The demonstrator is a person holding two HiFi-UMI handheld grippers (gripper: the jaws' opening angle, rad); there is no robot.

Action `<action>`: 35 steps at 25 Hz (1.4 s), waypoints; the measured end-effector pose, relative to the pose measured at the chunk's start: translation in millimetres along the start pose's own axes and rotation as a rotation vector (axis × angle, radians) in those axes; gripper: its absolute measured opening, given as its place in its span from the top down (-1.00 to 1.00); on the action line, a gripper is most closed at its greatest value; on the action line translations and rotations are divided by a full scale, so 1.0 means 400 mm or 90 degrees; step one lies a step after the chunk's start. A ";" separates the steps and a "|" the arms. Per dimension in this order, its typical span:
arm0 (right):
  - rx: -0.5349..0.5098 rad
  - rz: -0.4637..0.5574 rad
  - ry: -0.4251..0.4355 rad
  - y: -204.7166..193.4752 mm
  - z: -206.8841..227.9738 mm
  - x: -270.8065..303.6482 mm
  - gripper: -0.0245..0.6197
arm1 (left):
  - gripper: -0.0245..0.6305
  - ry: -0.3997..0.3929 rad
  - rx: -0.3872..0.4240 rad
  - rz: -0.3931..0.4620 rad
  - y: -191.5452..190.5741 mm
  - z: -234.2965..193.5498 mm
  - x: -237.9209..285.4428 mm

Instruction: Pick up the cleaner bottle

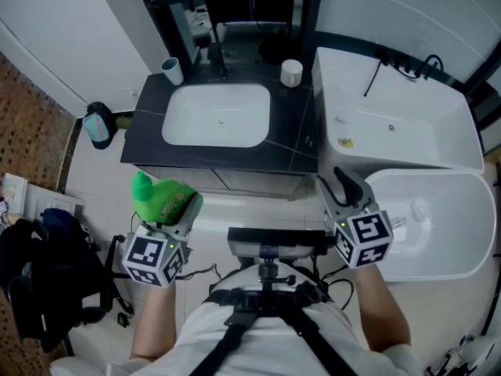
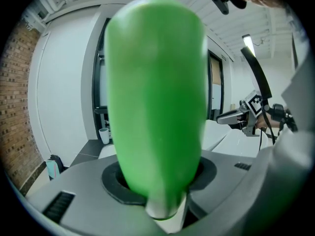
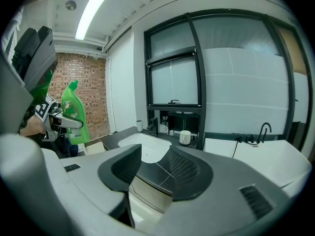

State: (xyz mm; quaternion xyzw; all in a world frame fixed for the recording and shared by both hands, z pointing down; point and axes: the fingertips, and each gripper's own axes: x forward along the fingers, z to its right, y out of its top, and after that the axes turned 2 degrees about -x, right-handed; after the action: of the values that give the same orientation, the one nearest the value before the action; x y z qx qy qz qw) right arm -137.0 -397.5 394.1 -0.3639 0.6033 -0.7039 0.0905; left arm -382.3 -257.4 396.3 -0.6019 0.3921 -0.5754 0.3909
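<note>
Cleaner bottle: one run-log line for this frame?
left gripper: shut on cleaner bottle | right gripper: open, empty | bottle: held in air, off the vanity counter

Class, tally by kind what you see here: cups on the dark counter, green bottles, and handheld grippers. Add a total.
cups: 2 (left cup, right cup)
green bottle: 1
grippers: 2 (left gripper, right gripper)
total: 5

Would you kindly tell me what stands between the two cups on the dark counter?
The black faucet stands between the pale cup and the white cup, just behind the sink. The head view shows it, as does the right gripper view.
</note>
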 end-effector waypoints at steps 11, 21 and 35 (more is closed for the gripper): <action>0.007 0.001 0.025 0.000 0.012 0.001 0.37 | 0.38 0.011 -0.006 -0.004 0.000 0.027 0.001; 0.006 0.001 0.023 -0.006 0.026 -0.011 0.34 | 0.38 -0.003 -0.002 -0.004 0.010 0.050 0.024; 0.027 0.030 -0.026 0.009 0.048 -0.031 0.65 | 0.38 -0.031 0.014 0.000 0.037 0.070 0.053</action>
State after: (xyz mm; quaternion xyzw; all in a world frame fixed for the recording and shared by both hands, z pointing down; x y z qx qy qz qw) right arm -117.2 -406.5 385.9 -0.3617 0.5950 -0.7064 0.1271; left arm -354.2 -282.1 390.0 -0.6116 0.3761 -0.5646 0.4071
